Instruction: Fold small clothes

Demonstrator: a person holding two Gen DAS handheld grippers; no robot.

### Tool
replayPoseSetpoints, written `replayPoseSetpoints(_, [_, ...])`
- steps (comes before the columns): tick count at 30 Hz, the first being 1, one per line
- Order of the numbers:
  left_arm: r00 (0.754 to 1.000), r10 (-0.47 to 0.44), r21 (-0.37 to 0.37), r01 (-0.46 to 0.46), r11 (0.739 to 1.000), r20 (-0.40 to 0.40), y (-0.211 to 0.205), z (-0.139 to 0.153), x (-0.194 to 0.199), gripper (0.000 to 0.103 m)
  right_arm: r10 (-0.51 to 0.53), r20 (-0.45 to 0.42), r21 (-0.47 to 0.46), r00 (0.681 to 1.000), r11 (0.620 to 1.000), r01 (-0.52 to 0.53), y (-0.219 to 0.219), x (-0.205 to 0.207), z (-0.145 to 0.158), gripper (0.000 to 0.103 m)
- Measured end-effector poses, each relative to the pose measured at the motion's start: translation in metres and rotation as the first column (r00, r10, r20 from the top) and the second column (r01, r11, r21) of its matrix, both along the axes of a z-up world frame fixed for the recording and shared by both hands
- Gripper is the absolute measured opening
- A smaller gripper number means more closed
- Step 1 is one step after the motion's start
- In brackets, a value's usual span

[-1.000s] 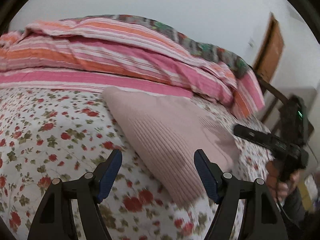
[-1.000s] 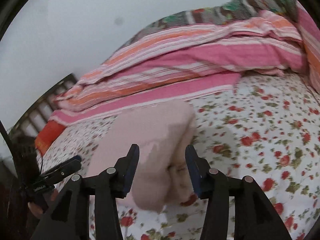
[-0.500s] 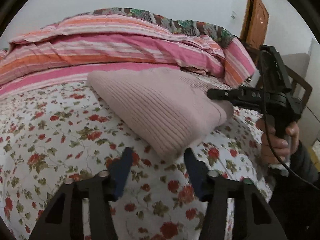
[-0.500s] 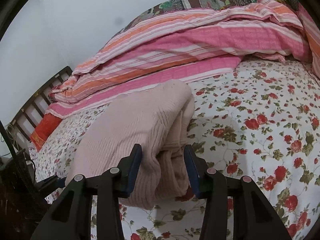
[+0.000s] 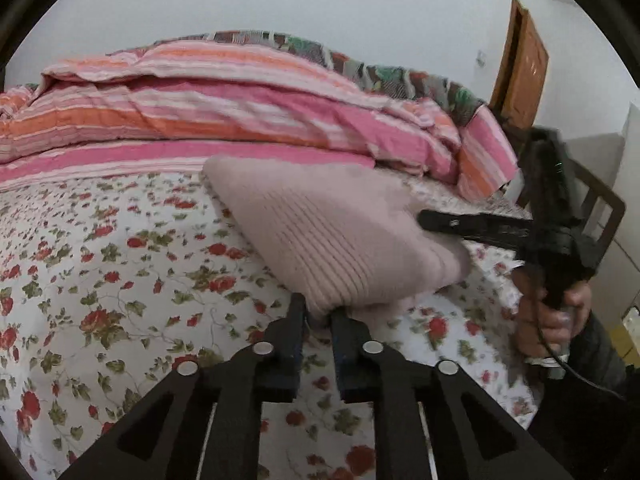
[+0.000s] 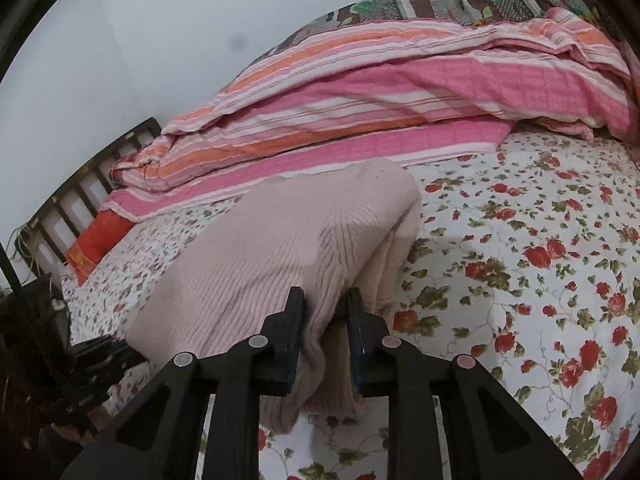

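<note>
The pale pink ribbed knit garment [image 6: 288, 248], already doubled into a thick soft bundle, is lying on the white bedsheet printed with red roses [image 6: 540, 264], near the edge of the bed closest to me. I am judging it light, limp and stretchy: it is sagging wherever it is unsupported, the ribbed surface is giving the pads good friction, and nothing in it is fragile. The stacked layers could slide apart, so I am taking hold at the two near corners, biting through all layers at once.

The left gripper [image 5: 318, 316] is pinching the near corner of the bundle; its jaws have just been closing and are now nearly together, with knit fabric pressed between the blue pads. The right gripper [image 6: 326, 304] is doing the same at the other near corner; its jaws have likewise just been closing, and a hanging fold of the knit is clamped between them, the loose end drooping below.

Beyond the garment, a pink, orange and white striped quilt [image 6: 360, 92] is lying heaped along the wall side, well apart from both grips.
</note>
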State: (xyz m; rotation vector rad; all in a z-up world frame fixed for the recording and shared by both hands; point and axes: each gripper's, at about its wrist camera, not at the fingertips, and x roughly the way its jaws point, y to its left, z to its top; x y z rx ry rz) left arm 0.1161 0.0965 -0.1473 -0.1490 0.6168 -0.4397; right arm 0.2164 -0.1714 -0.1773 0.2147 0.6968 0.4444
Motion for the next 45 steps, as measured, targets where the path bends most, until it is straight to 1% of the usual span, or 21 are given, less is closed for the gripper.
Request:
replayPoseSetpoints(2, [0.999, -0.030, -0.054, 0.031, 0.998, 0.026, 0.005, 0.008, -0.004, 0.028, -0.023, 0.001, 0.019, 1.000, 1.000, 0.023, -0.004, 0.004, 0.001, 0.021])
replayPoseSetpoints(3, [0.998, -0.029, -0.078, 0.033, 0.996, 0.046, 0.008, 0.013, -0.006, 0.051, -0.037, -0.003, 0.025, 0.999, 0.999, 0.037, -0.005, 0.008, 0.001, 0.021])
replayPoseSetpoints(4, [0.997, -0.003, -0.096, 0.010, 0.995, 0.073, 0.011, 0.016, -0.008, 0.070, -0.042, -0.008, 0.030, 0.999, 0.999, 0.042, -0.005, 0.011, 0.000, 0.022])
replayPoseSetpoints(6, [0.997, 0.007, -0.104, 0.001, 0.995, 0.083, 0.011, 0.019, -0.005, 0.070, -0.043, -0.027, 0.029, 0.999, 0.999, 0.044, -0.004, 0.016, -0.004, 0.022])
replayPoseSetpoints(8, [0.998, 0.021, -0.099, -0.014, 0.995, 0.068, 0.007, 0.018, 0.002, 0.070, -0.047, -0.019, 0.003, 0.999, 0.999, 0.047, 0.001, 0.015, -0.006, 0.020])
replayPoseSetpoints(9, [0.998, 0.029, -0.096, -0.023, 0.995, 0.061, 0.004, 0.017, 0.006, 0.070, -0.039, 0.000, -0.013, 0.999, 0.999, 0.039, 0.003, 0.013, -0.005, 0.016])
replayPoseSetpoints(11, [0.998, 0.046, -0.085, -0.042, 0.996, 0.043, -0.001, 0.015, 0.013, 0.070, -0.029, 0.039, -0.032, 0.999, 0.999, 0.030, 0.005, 0.007, -0.001, 0.013])
replayPoseSetpoints(12, [0.998, 0.051, -0.082, -0.048, 0.995, 0.038, -0.002, 0.014, 0.017, 0.069, -0.023, 0.079, -0.030, 0.997, 0.999, 0.025, 0.003, 0.002, 0.003, 0.012])
replayPoseSetpoints(14, [0.997, 0.064, -0.085, -0.061, 0.994, 0.032, -0.005, 0.014, 0.021, 0.069, -0.020, 0.145, 0.027, 0.989, 1.000, 0.017, -0.010, -0.008, 0.015, 0.011])
replayPoseSetpoints(15, [0.997, 0.067, -0.090, -0.064, 0.994, 0.030, -0.004, 0.014, 0.022, 0.069, -0.041, 0.145, 0.048, 0.989, 0.998, 0.034, -0.017, -0.008, 0.018, 0.011])
replayPoseSetpoints(17, [0.997, 0.073, -0.108, -0.072, 0.992, 0.014, -0.005, 0.013, 0.027, 0.069, -0.080, 0.097, -0.022, 0.992, 0.996, 0.082, -0.015, 0.002, 0.010, 0.011])
replayPoseSetpoints(20, [0.995, 0.099, -0.111, -0.101, 0.989, -0.024, -0.007, 0.010, 0.036, 0.069, -0.069, -0.006, -0.077, 0.998, 0.995, 0.068, -0.007, 0.016, -0.013, 0.013])
replayPoseSetpoints(22, [0.992, 0.123, -0.117, -0.126, 0.985, -0.036, -0.007, 0.011, 0.040, 0.069, -0.077, 0.020, -0.102, 0.997, 0.992, 0.079, -0.005, 0.012, -0.008, 0.017])
replayPoseSetpoints(24, [0.991, 0.134, -0.136, -0.136, 0.981, -0.022, -0.005, 0.014, 0.041, 0.069, -0.081, 0.056, -0.120, 0.995, 0.989, 0.087, -0.006, 0.005, 0.002, 0.023])
replayPoseSetpoints(27, [0.984, 0.178, -0.125, -0.179, 0.976, -0.014, -0.005, 0.016, 0.049, 0.069, -0.097, 0.124, -0.101, 0.988, 0.989, 0.109, -0.008, -0.005, 0.013, 0.025])
replayPoseSetpoints(29, [0.982, 0.185, -0.123, -0.189, 0.974, -0.043, -0.007, 0.012, 0.058, 0.069, -0.077, 0.130, -0.081, 0.989, 0.993, 0.088, -0.006, -0.008, 0.013, 0.026])
replayPoseSetpoints(32, [0.976, 0.197, -0.072, -0.204, 0.976, -0.097, -0.015, 0.001, 0.069, 0.072, -0.067, 0.123, -0.108, 0.990, 0.991, 0.080, 0.002, -0.005, 0.006, 0.026])
replayPoseSetpoints(35, [0.974, 0.203, -0.010, -0.205, 0.979, -0.105, -0.019, -0.003, 0.067, 0.072, -0.073, 0.088, -0.170, 0.993, 0.982, 0.087, 0.011, 0.004, -0.008, 0.028])
replayPoseSetpoints(38, [0.972, 0.212, 0.092, -0.203, 0.975, -0.100, -0.025, -0.011, 0.062, 0.072, -0.082, 0.082, -0.171, 0.993, 0.981, 0.095, 0.008, 0.004, -0.011, 0.035])
replayPoseSetpoints(39, [0.972, 0.211, 0.098, -0.201, 0.975, -0.104, -0.025, -0.013, 0.060, 0.073, -0.083, 0.080, -0.171, 0.993, 0.981, 0.095, 0.007, 0.004, -0.011, 0.039])
replayPoseSetpoints(45, [0.971, 0.194, 0.086, -0.183, 0.979, -0.143, -0.019, -0.023, 0.055, 0.073, -0.081, 0.078, -0.173, 0.994, 0.981, 0.093, 0.007, 0.004, -0.012, 0.044])
